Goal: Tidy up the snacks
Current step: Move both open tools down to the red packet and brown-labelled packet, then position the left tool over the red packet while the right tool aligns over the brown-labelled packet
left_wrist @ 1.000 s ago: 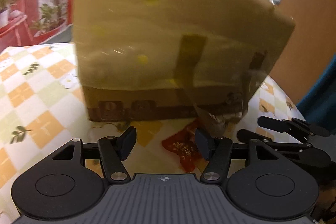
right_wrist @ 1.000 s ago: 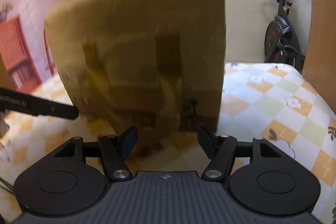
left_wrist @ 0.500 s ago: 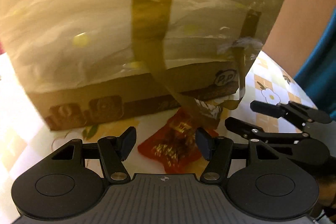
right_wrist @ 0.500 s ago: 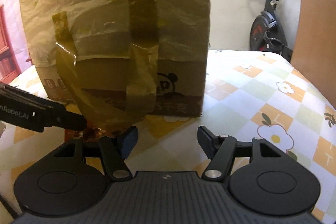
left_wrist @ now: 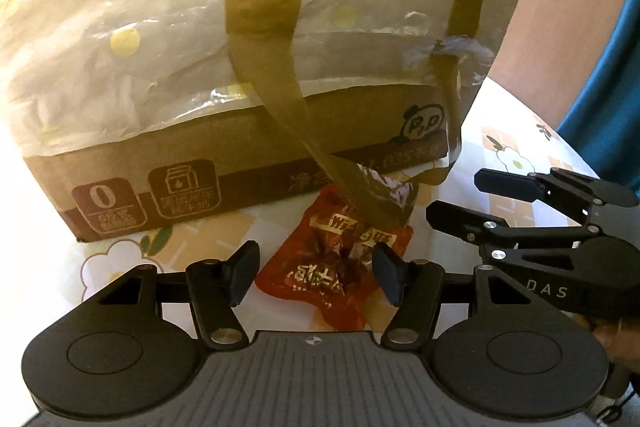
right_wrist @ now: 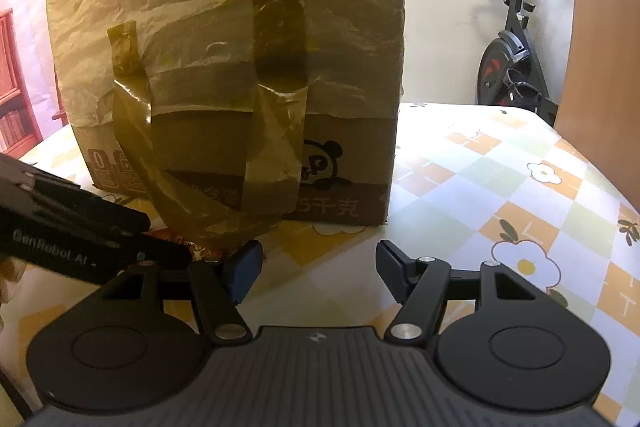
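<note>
Left hand-held gripper [left_wrist: 314,273] agape over red snack packet [left_wrist: 336,267] beside cardboard box [left_wrist: 248,163].

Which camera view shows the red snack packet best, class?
The left wrist view: the red snack packet lies nearly whole between that gripper's open fingers. The right wrist view shows only a dark sliver of it behind the left gripper.

Both wrist cameras look steeply down along their own fingers, close to the tall brown cardboard box [left_wrist: 256,59] [right_wrist: 240,67] on the checked floral tablecloth [left_wrist: 504,147] [right_wrist: 500,187]; each view catches the other gripper at its side edge.
</note>
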A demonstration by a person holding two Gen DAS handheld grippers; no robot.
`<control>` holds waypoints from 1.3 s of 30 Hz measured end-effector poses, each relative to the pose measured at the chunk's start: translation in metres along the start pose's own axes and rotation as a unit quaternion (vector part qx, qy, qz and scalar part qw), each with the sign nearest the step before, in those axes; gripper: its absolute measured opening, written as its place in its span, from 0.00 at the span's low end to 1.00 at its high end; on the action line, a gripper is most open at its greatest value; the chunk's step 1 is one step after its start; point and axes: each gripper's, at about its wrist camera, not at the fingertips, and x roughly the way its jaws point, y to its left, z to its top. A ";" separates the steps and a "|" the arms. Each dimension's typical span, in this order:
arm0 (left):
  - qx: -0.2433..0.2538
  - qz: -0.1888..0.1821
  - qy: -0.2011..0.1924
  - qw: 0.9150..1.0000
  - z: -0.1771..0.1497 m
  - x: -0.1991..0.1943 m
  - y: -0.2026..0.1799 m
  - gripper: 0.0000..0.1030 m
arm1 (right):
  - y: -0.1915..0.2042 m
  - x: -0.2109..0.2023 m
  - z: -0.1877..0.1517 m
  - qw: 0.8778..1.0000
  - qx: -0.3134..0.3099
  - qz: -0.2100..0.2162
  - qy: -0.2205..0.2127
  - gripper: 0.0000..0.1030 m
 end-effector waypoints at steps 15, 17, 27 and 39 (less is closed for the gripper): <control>-0.040 0.056 -0.031 0.997 -0.025 -0.021 -0.001 0.49 | -0.011 0.005 0.001 1.000 0.014 0.015 0.009 0.64; -0.055 0.074 -0.030 0.995 -0.026 -0.023 0.006 0.44 | -0.012 0.005 0.001 1.000 0.019 0.018 0.010 0.64; -0.095 0.107 -0.038 0.989 -0.035 -0.046 0.032 0.44 | -0.014 0.009 0.001 0.999 0.023 0.025 0.022 0.65; -0.133 0.112 -0.047 0.984 -0.039 -0.054 0.059 0.45 | -0.004 0.015 0.003 0.999 -0.006 0.031 0.038 0.77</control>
